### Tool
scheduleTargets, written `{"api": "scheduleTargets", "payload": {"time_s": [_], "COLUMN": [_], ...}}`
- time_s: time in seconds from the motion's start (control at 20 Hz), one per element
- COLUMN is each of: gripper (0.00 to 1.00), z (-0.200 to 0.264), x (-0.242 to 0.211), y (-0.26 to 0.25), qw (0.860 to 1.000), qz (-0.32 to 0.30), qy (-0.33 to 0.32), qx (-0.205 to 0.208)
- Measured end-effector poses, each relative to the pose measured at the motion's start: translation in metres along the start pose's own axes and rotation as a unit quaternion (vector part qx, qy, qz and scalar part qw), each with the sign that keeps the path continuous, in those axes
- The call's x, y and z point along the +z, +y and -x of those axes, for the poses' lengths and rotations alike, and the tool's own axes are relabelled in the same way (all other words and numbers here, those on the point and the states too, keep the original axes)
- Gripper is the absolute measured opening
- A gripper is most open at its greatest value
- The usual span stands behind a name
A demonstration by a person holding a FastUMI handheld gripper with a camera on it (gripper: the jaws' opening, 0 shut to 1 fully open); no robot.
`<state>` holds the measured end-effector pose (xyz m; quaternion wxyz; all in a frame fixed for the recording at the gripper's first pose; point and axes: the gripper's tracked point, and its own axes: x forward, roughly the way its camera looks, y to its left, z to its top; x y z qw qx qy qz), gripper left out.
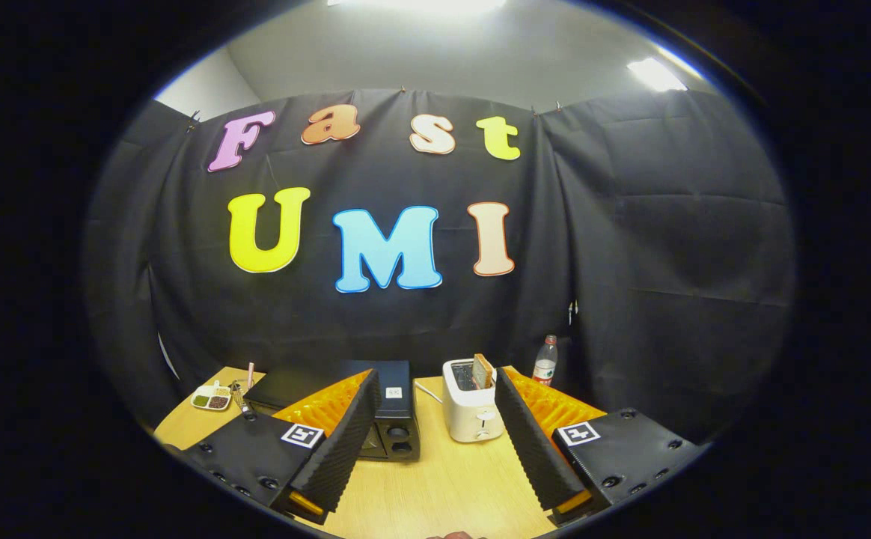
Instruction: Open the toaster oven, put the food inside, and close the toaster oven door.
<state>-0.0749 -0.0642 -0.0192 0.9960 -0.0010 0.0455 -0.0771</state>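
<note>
A black toaster oven [394, 412] stands on the wooden table [443, 486], partly hidden behind my left finger; its door side is mostly covered, so I cannot tell how the door stands. A white pop-up toaster [469, 412] sits to its right with a slice of toast [483, 370] sticking up from a slot. My gripper [434, 438] is open, held above the table short of both appliances, with nothing between its fingers. The toaster oven lies just ahead of the left finger and the toaster just ahead of the right one.
A small white dish [211, 398] with divided fillings rests at the table's far left, with a thin utensil [243, 400] beside it. A plastic bottle with a red cap [545, 361] stands behind the toaster near the cloth wall. Bare table shows between the fingers.
</note>
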Motion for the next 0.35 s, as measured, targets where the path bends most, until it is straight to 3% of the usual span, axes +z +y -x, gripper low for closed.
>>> {"api": "scheduleTargets", "payload": {"time_s": [0.35], "gripper": [0.97], "z": [-0.008], "x": [0.002], "y": [0.031], "qw": [0.999], "qz": [0.01], "qy": [-0.001], "qx": [0.035]}}
